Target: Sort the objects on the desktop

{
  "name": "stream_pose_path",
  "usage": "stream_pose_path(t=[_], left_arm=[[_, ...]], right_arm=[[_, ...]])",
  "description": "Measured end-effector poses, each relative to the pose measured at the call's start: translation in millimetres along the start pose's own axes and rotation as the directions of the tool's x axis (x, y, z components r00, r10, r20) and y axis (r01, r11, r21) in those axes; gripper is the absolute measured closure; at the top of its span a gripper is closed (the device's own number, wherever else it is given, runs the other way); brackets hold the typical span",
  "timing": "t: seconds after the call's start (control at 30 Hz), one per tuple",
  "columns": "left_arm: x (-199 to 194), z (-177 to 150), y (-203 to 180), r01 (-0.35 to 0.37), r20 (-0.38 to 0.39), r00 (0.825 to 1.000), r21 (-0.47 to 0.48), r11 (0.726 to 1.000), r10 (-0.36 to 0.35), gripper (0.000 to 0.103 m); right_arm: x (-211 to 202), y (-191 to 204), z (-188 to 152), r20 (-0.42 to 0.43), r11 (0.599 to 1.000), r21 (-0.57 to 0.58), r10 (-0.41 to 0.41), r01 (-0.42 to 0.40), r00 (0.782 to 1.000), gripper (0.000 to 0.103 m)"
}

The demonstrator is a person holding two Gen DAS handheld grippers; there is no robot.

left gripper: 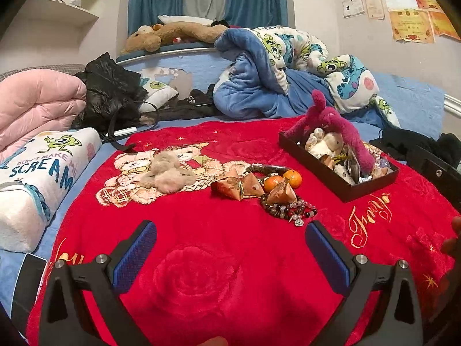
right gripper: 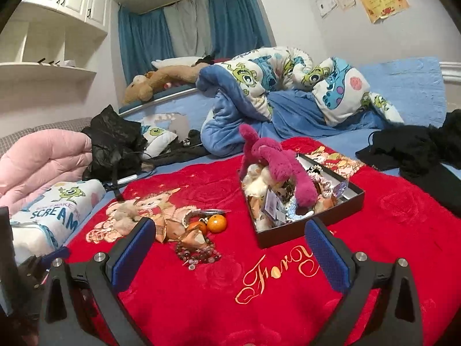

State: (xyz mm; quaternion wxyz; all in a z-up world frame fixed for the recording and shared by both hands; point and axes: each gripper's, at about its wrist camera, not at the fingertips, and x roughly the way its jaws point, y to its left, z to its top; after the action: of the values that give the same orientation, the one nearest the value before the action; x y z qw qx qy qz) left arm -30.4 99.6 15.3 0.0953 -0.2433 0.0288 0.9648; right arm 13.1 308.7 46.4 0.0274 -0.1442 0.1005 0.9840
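On the red blanket [left gripper: 230, 259] lie a beige fluffy toy [left gripper: 167, 174], folded paper packets [left gripper: 239, 189], two oranges [left gripper: 283, 180] and bead bracelets [left gripper: 291, 209]. A black box [left gripper: 345, 190] at the right holds a magenta plush [left gripper: 340, 124] and several small items. My left gripper [left gripper: 230, 248] is open and empty, hovering short of the pile. In the right wrist view the oranges [right gripper: 216, 223], bracelets [right gripper: 198, 255], packets [right gripper: 173, 229] and box [right gripper: 314, 230] with the plush [right gripper: 276, 155] lie ahead. My right gripper [right gripper: 230, 248] is open and empty, above the blanket [right gripper: 230, 302].
A "SCREAM" pillow [left gripper: 37, 173], pink quilt [left gripper: 34, 103] and black jacket [left gripper: 112, 95] lie at the left. A blue cartoon duvet [left gripper: 288, 66] is heaped behind. Black clothes [right gripper: 417, 147] lie at the right. A brown plush [left gripper: 173, 34] rests on the headboard.
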Motion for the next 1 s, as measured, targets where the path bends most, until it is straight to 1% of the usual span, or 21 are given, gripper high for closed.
stream_pose_path(t=[0.1,0.23,0.43,0.9,1.0], left_arm=[[0.7,-1.0,2.8,0.009,0.003,1.000,-0.012,1.000,-0.009,0.000],[1.8,-2.2,7.5,0.038,0.015,0.999,-0.021,0.999,-0.037,0.000],[4.7,-4.7,7.2,-0.006,0.020,1.000,-0.001,1.000,0.006,0.000],[0.7,-3.8,9.9,-0.006,0.030,1.000,-0.015,1.000,0.007,0.000],[0.2,-3.5,9.7,-0.008,0.031,0.999,-0.013,1.000,0.008,0.000]], right_arm=[[3.1,4.8,-2.5,0.002,1.000,-0.019,-0.018,0.018,1.000,0.000],[12.4,6.7,-6.6,-0.036,1.000,-0.008,0.010,-0.010,0.999,0.000],[15.7,10.5,-8.9,-0.036,1.000,-0.028,0.001,-0.002,0.999,0.000],[22.3,17.9,-14.7,-0.054,0.993,-0.104,-0.056,0.050,0.997,0.000],[22.2,18.9,-14.8,-0.055,0.992,-0.113,-0.058,0.051,0.997,0.000]])
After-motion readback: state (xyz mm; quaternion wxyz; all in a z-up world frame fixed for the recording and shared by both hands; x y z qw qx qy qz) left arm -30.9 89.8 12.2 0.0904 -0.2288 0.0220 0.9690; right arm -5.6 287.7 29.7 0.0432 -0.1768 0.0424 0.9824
